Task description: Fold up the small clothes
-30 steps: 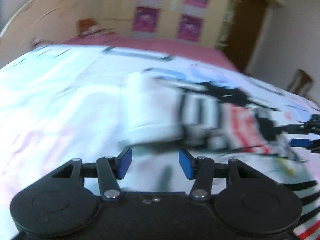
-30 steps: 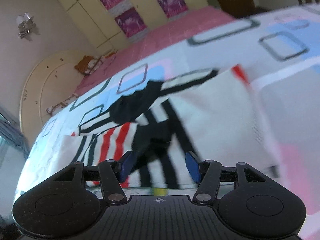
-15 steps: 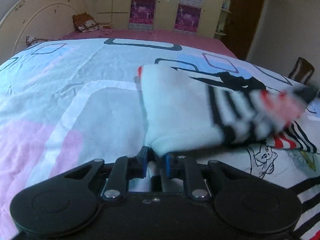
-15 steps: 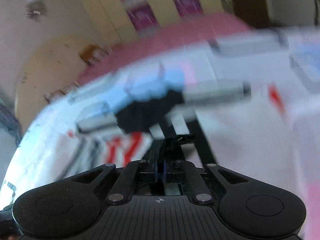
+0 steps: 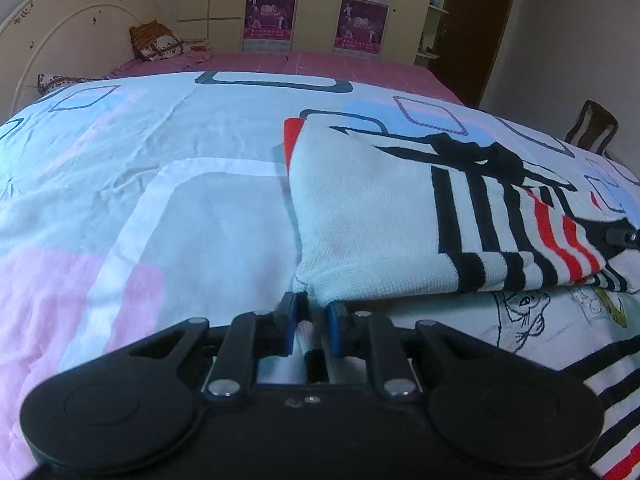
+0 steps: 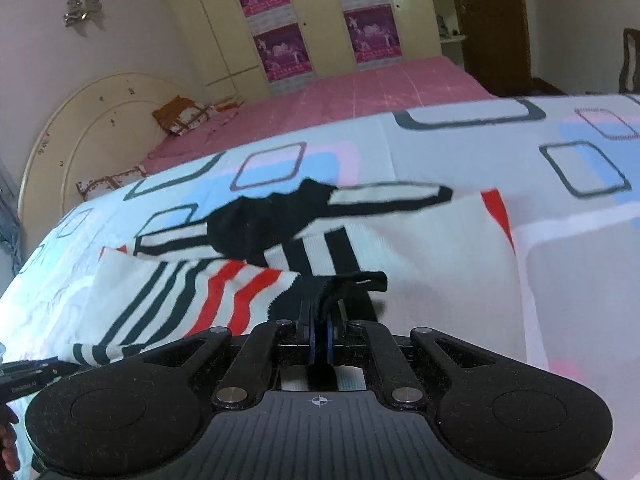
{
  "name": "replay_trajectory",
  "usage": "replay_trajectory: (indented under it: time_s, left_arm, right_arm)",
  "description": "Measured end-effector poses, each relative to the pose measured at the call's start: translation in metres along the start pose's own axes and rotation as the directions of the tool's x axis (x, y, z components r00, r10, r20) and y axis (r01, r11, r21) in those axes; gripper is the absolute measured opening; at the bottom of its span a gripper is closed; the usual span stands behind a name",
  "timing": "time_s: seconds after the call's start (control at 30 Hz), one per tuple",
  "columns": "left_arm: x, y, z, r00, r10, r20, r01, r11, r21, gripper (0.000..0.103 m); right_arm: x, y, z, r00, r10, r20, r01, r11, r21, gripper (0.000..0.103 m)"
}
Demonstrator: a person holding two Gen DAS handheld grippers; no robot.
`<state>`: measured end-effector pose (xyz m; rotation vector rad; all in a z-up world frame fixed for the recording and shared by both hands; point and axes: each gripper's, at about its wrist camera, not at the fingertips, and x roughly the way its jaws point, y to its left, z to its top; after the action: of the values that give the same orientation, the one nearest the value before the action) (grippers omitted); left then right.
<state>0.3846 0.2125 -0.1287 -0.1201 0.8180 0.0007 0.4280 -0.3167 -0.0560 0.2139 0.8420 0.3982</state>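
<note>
A small white knit garment with black and red stripes lies on the bed, one part turned over onto itself. My left gripper is shut on its pale near corner. In the right wrist view the same garment spreads ahead, and my right gripper is shut on a black edge of it, which bunches up above the pads. Each gripper shows at the edge of the other's view: the right gripper at the far right, the left gripper at the lower left. A cartoon print shows on the layer beneath.
The garment rests on a white bedsheet patterned with pink, blue and outlined squares. Beyond it lie a pink bedspread, a cushion by the round headboard, a wardrobe, a dark door and a wooden chair.
Both grippers were open a second ago and have shut on the garment, the left on the pale corner, the right on the black edge. The blur has settled.
</note>
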Motion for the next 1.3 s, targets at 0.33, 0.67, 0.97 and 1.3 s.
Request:
replay_trajectory:
  time_s: [0.33,0.67,0.97,1.3]
  left_arm:
    - [-0.046,0.006,0.009,0.992,-0.019,0.122,0.021,1.000,-0.013,0.035]
    - [0.015,-0.043,0.013,0.997,-0.075,0.001,0.075,0.994,0.079,0.042]
    - [0.058,-0.026,0.090,0.996,-0.079,0.040,0.076,0.994,0.079,0.045]
    - [0.090,0.001,0.116,0.994,-0.109,0.021,0.108,0.993,0.040,0.053]
  right_arm:
    - [-0.021,-0.002,0.001,0.989,-0.132,0.068,0.130,0.991,0.025,0.057]
    - [0.019,0.019,-0.007,0.987,-0.121,-0.104,0.106,0.985,-0.137,0.025]
    - [0.033,0.011,0.035,0.994,-0.101,-0.037,0.098,0.992,-0.076,0.025]
    - [0.044,0.008,0.054,0.988,-0.152,-0.024,0.149,0.985,-0.085,0.026]
